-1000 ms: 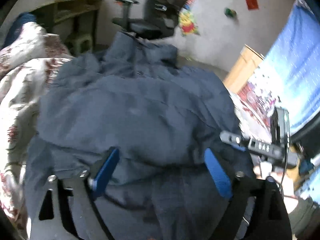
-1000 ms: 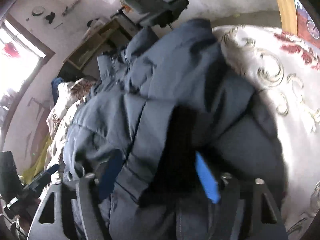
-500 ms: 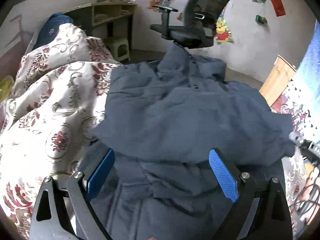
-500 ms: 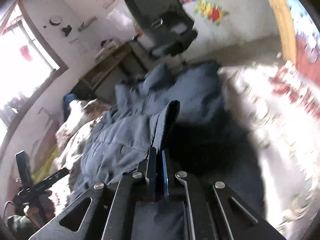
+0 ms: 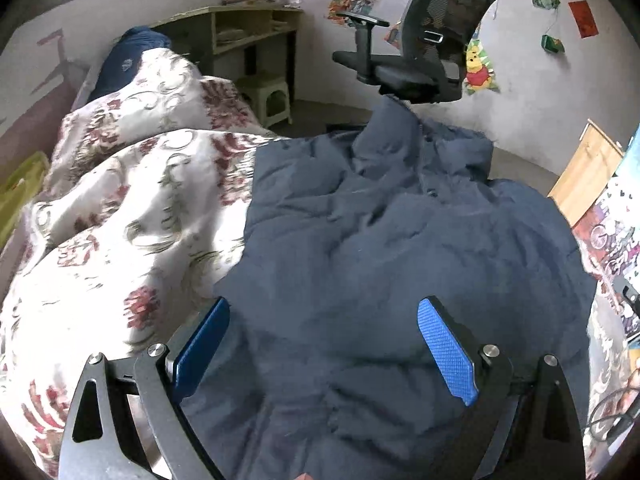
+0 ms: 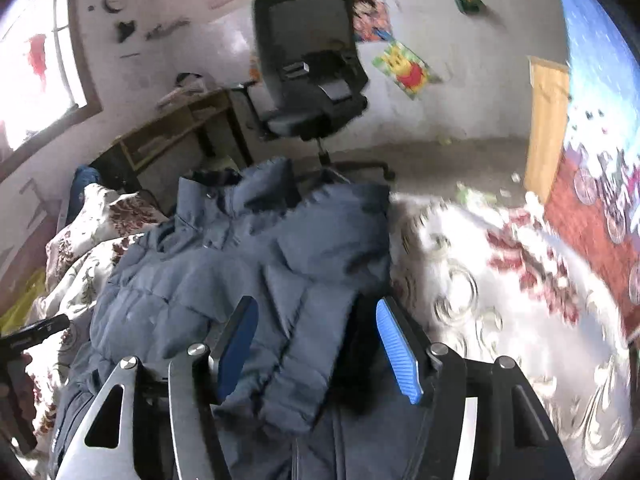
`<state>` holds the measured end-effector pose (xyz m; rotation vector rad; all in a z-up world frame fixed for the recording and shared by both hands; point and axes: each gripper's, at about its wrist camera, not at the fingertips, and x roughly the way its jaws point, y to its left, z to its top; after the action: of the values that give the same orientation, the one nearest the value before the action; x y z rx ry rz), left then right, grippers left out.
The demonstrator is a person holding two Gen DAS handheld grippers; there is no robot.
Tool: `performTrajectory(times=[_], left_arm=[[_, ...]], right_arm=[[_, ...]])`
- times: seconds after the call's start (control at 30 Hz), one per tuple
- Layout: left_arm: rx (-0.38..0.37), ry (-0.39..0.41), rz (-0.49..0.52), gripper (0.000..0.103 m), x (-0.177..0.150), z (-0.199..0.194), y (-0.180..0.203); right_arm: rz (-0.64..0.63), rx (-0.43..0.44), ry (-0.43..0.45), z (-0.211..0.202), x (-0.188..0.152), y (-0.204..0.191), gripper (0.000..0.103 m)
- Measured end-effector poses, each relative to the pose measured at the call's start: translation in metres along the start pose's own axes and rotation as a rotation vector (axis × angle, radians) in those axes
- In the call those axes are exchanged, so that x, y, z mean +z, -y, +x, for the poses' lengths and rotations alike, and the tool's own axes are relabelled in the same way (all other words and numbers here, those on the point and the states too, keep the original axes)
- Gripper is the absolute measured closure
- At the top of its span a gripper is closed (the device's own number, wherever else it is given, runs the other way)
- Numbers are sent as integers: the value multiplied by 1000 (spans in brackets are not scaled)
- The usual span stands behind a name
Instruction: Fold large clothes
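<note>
A big dark blue padded jacket [image 5: 400,240] lies spread on a floral quilt [image 5: 120,220], its collar toward the office chair. My left gripper [image 5: 324,312] hovers open over the jacket's lower part, and neither pad presses the cloth. In the right wrist view the jacket [image 6: 240,264] shows a sleeve [image 6: 316,344] folded in over its body. My right gripper [image 6: 316,308] hangs above that sleeve with its jaws opening. The sleeve sits in the gap between the blue pads, which do not squeeze it. The left gripper's body [image 6: 36,332] shows at the left edge.
A black office chair [image 5: 424,60] stands past the bed's end, with a wooden desk [image 5: 240,28] and a green stool [image 5: 268,96] to its left. A wooden board [image 5: 588,172] leans at the right. Bunched quilt rises left of the jacket.
The right gripper pinched the sleeve half a second ago and rose; now its jaws stand apart and the sleeve lies on the jacket. The left gripper shifted sideways, staying open.
</note>
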<state>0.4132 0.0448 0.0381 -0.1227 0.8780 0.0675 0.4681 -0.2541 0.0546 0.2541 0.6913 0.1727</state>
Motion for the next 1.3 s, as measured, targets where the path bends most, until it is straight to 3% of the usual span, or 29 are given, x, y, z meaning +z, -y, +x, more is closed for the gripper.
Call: performTrajectory(times=[0.1, 0.27, 0.5, 0.7, 1.13, 1.23, 1.3], left_arm=[[-28, 6, 9, 11, 5, 13, 18], [-9, 3, 38, 11, 5, 39, 43], [24, -42, 96, 10, -7, 74, 55], [-11, -58, 56, 5, -14, 88, 43], [-6, -53, 50, 2, -18, 90, 44], [6, -57, 46, 2, -19, 89, 44], [20, -65, 50, 2, -17, 88, 46]], right_arm=[[-71, 47, -31, 12, 7, -15, 43], [-161, 94, -117, 41, -4, -36, 43], [-267, 44, -185, 76, -31, -42, 51], [-271, 62, -190, 84, -38, -34, 51], [-264, 56, -199, 87, -40, -31, 51], [-236, 71, -216, 89, -37, -30, 42], [-217, 91, -227, 90, -37, -31, 24]])
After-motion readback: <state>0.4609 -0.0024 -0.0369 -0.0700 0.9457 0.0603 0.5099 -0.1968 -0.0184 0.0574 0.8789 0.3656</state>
